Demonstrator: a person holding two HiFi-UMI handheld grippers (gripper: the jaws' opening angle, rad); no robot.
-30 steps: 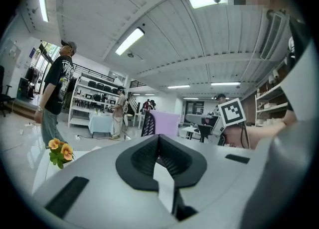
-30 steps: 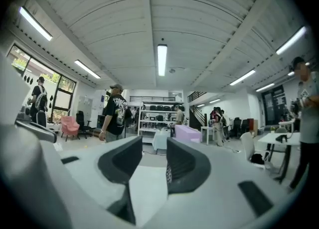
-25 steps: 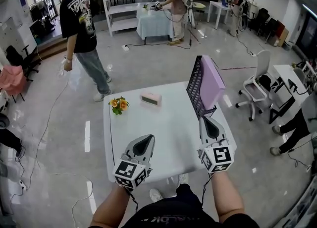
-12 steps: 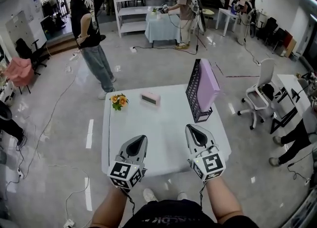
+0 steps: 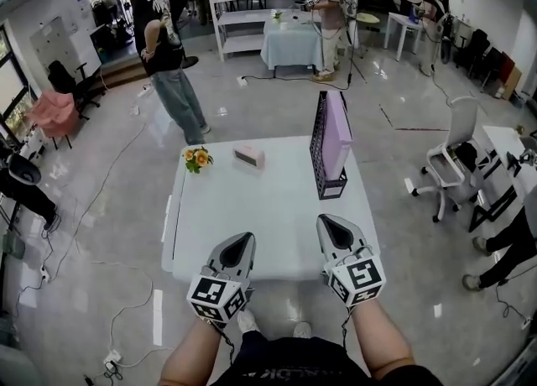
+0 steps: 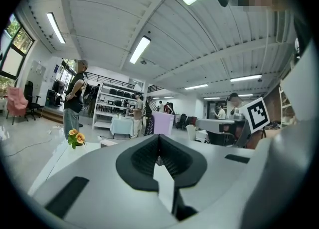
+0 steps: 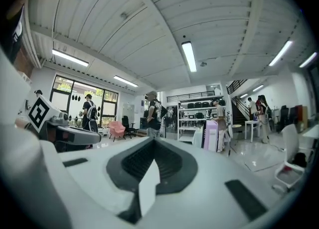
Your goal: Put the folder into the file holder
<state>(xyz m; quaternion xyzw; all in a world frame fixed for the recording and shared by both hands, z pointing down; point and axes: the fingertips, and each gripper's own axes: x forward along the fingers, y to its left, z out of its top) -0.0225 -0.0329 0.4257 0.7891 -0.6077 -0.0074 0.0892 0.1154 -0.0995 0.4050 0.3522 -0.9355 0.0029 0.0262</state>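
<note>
both grippers have drawn back toward the person since a second ago. then, the right gripper (image 5: 330, 223) sat with its tip close by the foot of the file holder (image 5: 319, 137); now it hangs over the near edge of the white table (image 5: 252, 216), at about 5 o'clock from the table's middle, well apart from the holder. the left gripper (image 5: 241, 243) is beside it at about 7 o'clock, also further back than before. the holder itself looks unmoved on the table, though the head has shifted and it now reads as more upright.

each gripper's own view shows its jaws pressed together with nothing between them, so both tools are closed and empty.

the purple folder (image 5: 337, 128) stands on edge inside the black mesh holder, at roughly 1 to 2 o'clock on the table, leaning on the mesh wall and rising a little above it. nothing touches it. a small bunch of orange flowers (image 5: 197, 159) and a small pink box (image 5: 249, 155) sit along the far side, at about 11 and 12 o'clock, clear of the holder.

my reading is that the placing is already done: the folder is in the holder, it stands alone, and the hands are backing off. what remains looks like no more than clearing the table edge. the one thing worth watching is whether the tall, narrow holder stays steady with the folder leaning in it.
</note>
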